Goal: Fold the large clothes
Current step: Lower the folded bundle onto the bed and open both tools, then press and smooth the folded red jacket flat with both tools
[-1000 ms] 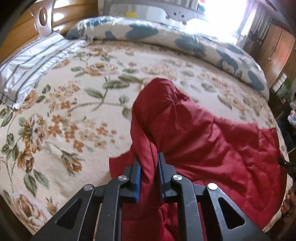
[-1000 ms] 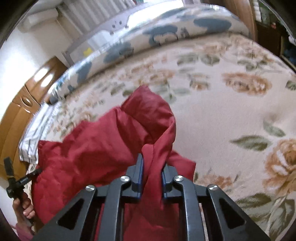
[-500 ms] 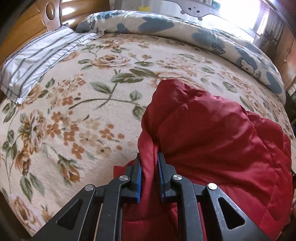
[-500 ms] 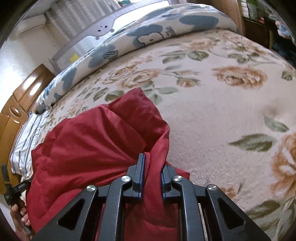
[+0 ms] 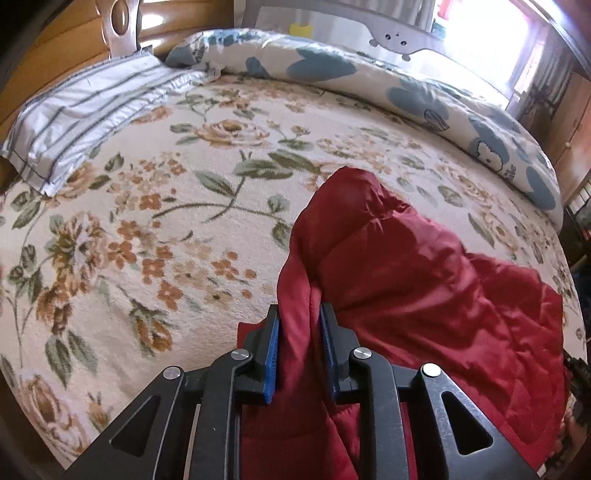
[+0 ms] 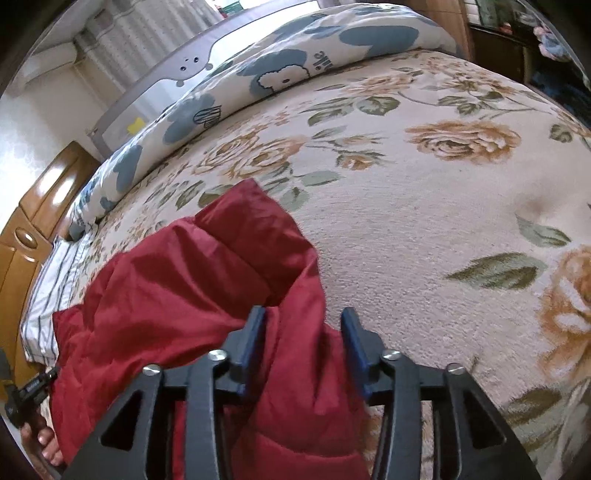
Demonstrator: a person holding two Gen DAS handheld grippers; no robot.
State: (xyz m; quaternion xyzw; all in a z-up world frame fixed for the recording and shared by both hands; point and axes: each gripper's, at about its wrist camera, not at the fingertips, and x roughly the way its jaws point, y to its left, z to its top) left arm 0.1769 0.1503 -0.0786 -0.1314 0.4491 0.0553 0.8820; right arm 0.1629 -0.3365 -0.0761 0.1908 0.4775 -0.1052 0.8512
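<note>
A red quilted jacket (image 5: 424, 280) lies bunched on the floral bedspread (image 5: 147, 229). My left gripper (image 5: 299, 328) is shut on a fold of its edge, the cloth pinched between the blue pads. In the right wrist view the same jacket (image 6: 177, 280) spreads to the left. My right gripper (image 6: 303, 325) is open, its jaws apart, with a fold of the jacket lying loose between them on the bedspread (image 6: 424, 229).
A striped pillow (image 5: 85, 107) lies at the far left by the wooden headboard (image 5: 74, 33). A rolled blue-and-white duvet (image 5: 406, 92) runs along the far side under a grey bed rail (image 5: 399, 37). A wooden wardrobe (image 5: 572, 122) stands at the right.
Both grippers have carried the jacket forward over the bed and lowered it. My right gripper's jaws have opened and let go of the fold. The left stays clamped.
</note>
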